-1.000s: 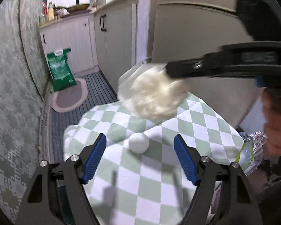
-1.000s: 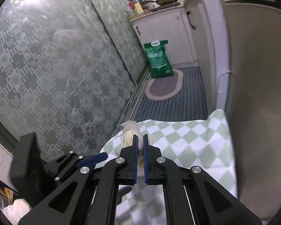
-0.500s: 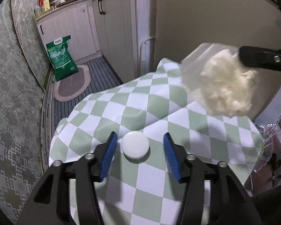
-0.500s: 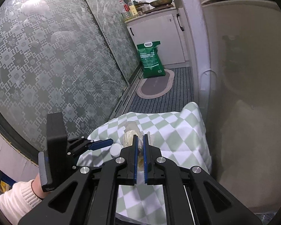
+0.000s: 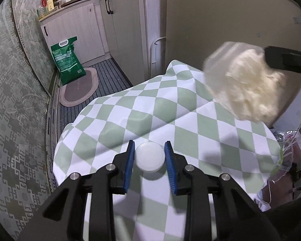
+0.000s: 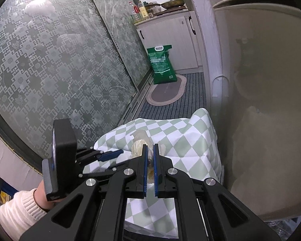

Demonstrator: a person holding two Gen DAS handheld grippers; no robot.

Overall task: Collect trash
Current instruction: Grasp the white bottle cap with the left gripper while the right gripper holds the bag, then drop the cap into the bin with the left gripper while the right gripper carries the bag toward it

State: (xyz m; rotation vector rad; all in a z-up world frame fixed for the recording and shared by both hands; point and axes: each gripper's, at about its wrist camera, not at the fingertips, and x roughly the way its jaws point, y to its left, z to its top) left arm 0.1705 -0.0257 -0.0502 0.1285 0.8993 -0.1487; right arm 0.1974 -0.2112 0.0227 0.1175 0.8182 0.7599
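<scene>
Closing in since the earlier frame, the left gripper is now bracketing the white cap: half a second ago its fingers were standing well clear on either side; now both blue pads are touching, or all but touching, the ribbed rim. I am judging this as gripping the cap, though squeeze force cannot be read. Cap is sitting on the checked cloth covering the bench, near its front left edge.

Right gripper is travelling toward the right edge of the bench compared with a second ago, with its fingers closed on the wrapped wad, a pale fibrous lump in clear film. Wad is hanging in air above the bench's far right corner, touching nothing else.

Risks, near to far:
- Cap is shallow and round; pads are holding only its rim. Lifting while off-centre could be popping it out sideways.
- Cloth is rumpled just behind the cap; pads dragging on a fold could be pulling fabric along.
- Film around the wad looks slick and loose; only part sits between the pads, so it may be slipping out in transit.
- Crinkled plastic bag at the right edge is presumably the destination; opening not visible, cannot confirm.
</scene>
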